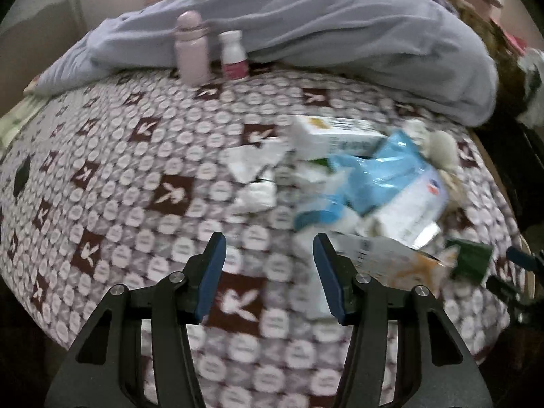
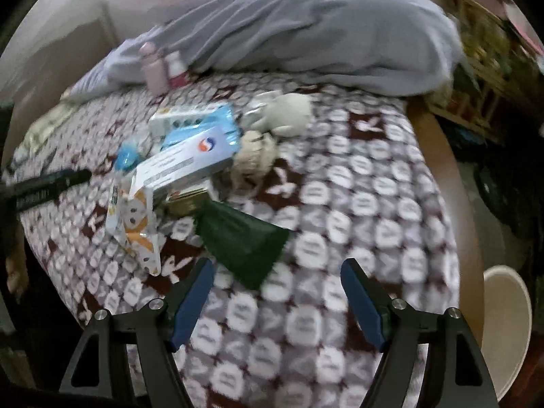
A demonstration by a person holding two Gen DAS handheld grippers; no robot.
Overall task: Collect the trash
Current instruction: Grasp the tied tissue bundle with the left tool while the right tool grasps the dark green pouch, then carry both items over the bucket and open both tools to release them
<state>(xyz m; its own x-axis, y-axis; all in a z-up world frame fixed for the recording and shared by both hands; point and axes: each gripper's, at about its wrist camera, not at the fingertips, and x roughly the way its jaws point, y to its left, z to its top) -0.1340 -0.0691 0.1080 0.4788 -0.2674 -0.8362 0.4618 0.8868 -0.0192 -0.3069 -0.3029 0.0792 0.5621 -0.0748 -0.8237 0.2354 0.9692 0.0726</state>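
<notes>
A pile of trash lies on a patterned bedspread (image 1: pixel 112 183): a white carton (image 1: pixel 331 134), a blue plastic wrapper (image 1: pixel 377 173), a white box with a red and blue logo (image 2: pixel 190 159), an orange and white packet (image 2: pixel 136 227), a dark green wrapper (image 2: pixel 241 241) and crumpled white paper (image 1: pixel 255 176). My left gripper (image 1: pixel 270 248) is open and empty, just left of the pile. My right gripper (image 2: pixel 277 268) is open and empty, just in front of the green wrapper. The left gripper's dark arm shows in the right wrist view (image 2: pixel 47 183).
A pink bottle (image 1: pixel 191 49) and a small white bottle with a pink label (image 1: pixel 234 55) stand at the back against a grey-blue duvet (image 1: pixel 323 30). A pale plush toy (image 2: pixel 282 112) lies beside the pile. A white round bin (image 2: pixel 506 319) stands off the bed's right edge.
</notes>
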